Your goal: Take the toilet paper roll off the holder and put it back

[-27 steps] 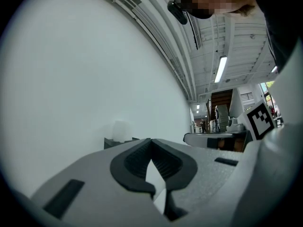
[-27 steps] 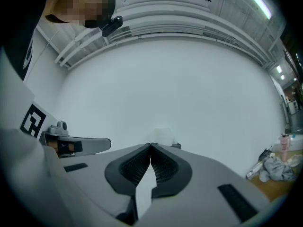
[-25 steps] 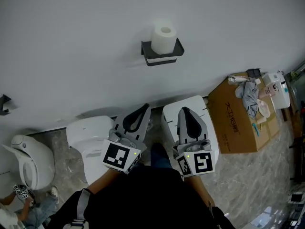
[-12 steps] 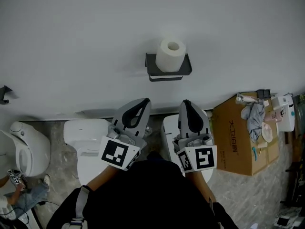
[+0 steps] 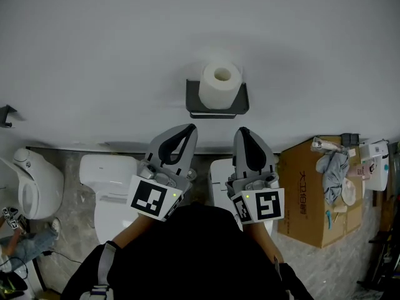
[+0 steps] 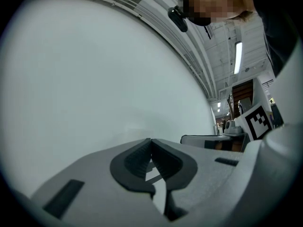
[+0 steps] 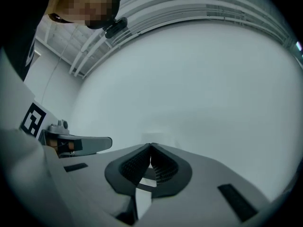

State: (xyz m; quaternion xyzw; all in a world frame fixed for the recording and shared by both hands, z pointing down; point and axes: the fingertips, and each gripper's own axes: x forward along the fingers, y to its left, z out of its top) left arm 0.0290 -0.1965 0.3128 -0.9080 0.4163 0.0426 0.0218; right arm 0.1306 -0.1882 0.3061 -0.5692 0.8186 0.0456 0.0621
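Note:
A white toilet paper roll (image 5: 219, 84) stands upright in a dark wall-mounted holder (image 5: 217, 109) on the white wall, seen in the head view. Below it my left gripper (image 5: 192, 127) and right gripper (image 5: 242, 130) point side by side toward the wall, both short of the holder. Each has its jaws shut with nothing between them. The left gripper view shows its shut jaws (image 6: 151, 140) against bare white wall. In the right gripper view the shut jaws (image 7: 151, 145) face the wall, with a faint pale shape just above the tips.
White toilets stand on the marble floor below: one (image 5: 106, 180) at left and one (image 5: 220, 189) under my right gripper. A further fixture (image 5: 34, 183) is at far left. An open cardboard box (image 5: 312, 189) with cloth and clutter sits at right.
Both grippers have moved closer to the wall and the holder. The roll and holder now sit lower and nearer in the head view. Both jaws stay shut.

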